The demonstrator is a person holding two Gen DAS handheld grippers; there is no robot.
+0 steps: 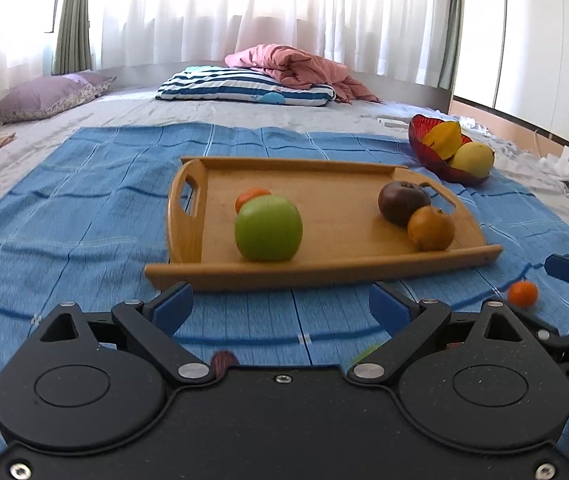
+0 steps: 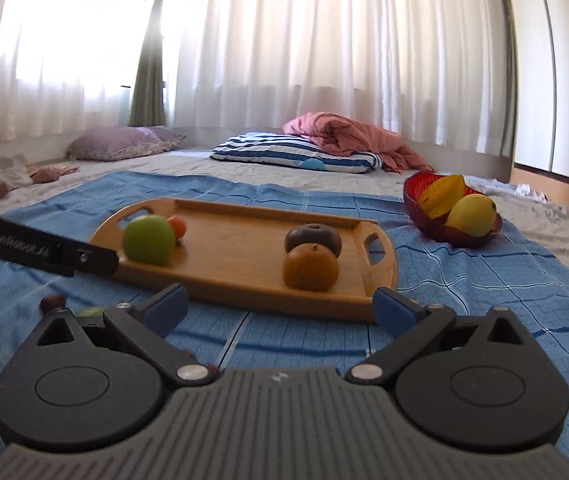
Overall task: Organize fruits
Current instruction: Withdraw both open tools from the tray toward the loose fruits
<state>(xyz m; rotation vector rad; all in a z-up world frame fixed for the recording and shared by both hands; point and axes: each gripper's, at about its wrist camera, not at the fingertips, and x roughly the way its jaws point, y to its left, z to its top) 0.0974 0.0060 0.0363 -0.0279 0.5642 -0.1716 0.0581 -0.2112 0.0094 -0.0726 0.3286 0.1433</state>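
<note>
**A:** Status? Which step are we on?

**B:** Between picks, I'd say. Left gripper (image 1: 280,308) has its jaws spread wide, nothing between them. Right gripper (image 2: 280,306) same: spread, empty. Both hang low over the blue cloth (image 1: 84,200), just short of the wooden tray (image 1: 324,268).

**A:** Where's the fruit?

**B:** On the tray: green apple (image 1: 268,228) with a small orange fruit (image 1: 252,197) touching it behind, left half. Right half: dark purple fruit (image 1: 402,202) touching an orange (image 1: 431,228) in front of it. Red bowl (image 1: 424,140) sits beyond the tray's right end, holding a star fruit (image 1: 442,138) and a yellow fruit (image 1: 472,159).

**A:** Anything loose?

**B:** Yes. Small tangerine (image 1: 522,294) on the cloth, off the tray, right of the left gripper. A few blurred bits sit close under the gripper bodies; can't tell what they are.

**A:** Next move?

**B:** My guess: the loose tangerine. It's nearer the right gripper, whose fingertip (image 1: 568,270) shows just above it in the left view. Needs a low approach with the jaws straddling it, then a light close. It's round and on soft cloth, so it'll likely roll if nudged.
</note>
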